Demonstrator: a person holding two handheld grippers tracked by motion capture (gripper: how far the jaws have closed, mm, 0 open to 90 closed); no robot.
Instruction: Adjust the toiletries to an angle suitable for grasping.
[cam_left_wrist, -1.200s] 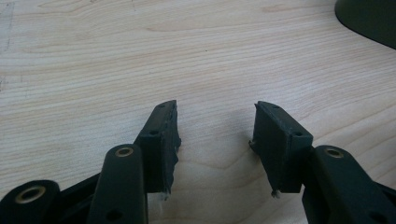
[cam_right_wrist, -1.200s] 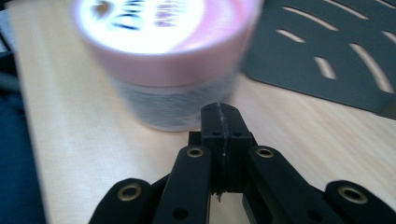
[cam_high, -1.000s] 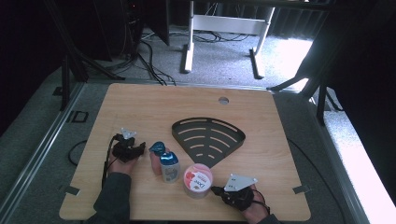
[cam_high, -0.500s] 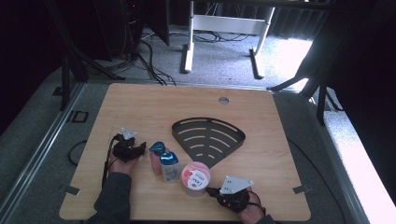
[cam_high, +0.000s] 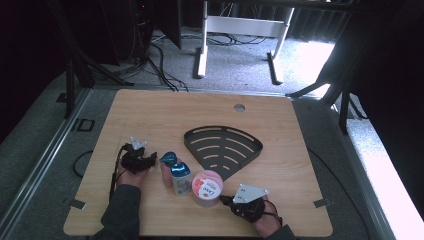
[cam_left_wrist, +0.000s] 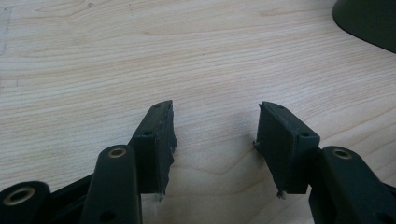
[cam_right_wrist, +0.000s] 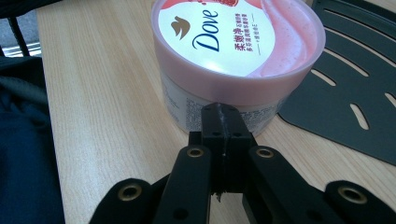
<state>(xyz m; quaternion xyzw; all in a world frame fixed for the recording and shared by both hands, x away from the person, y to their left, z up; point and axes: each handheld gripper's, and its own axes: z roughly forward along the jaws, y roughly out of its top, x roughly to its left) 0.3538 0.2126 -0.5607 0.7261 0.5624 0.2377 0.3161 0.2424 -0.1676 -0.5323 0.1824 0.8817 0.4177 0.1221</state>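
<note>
Right claw (cam_right_wrist: 223, 121) has its jaws pressed flat together with nothing between them, tips right up against the wall of the pink Dove tub (cam_right_wrist: 238, 60) (can't tell if they actually touch it). In the high view that tub (cam_high: 206, 187) sits near the desk's (cam_high: 150, 115) 6 o'clock edge, with the right claw (cam_high: 227, 200) at its 4 o'clock. Just beside the tub at 9 o'clock stands a small blue-capped bottle (cam_high: 180, 177). The black slotted fan-shaped tray (cam_high: 223, 148) lies at the tub's 1 o'clock. Left claw (cam_left_wrist: 215, 140) has just been opening, jaws apart over bare wood, holding nothing; from above it (cam_high: 151, 161) is at the bottle's 9 o'clock.
</note>
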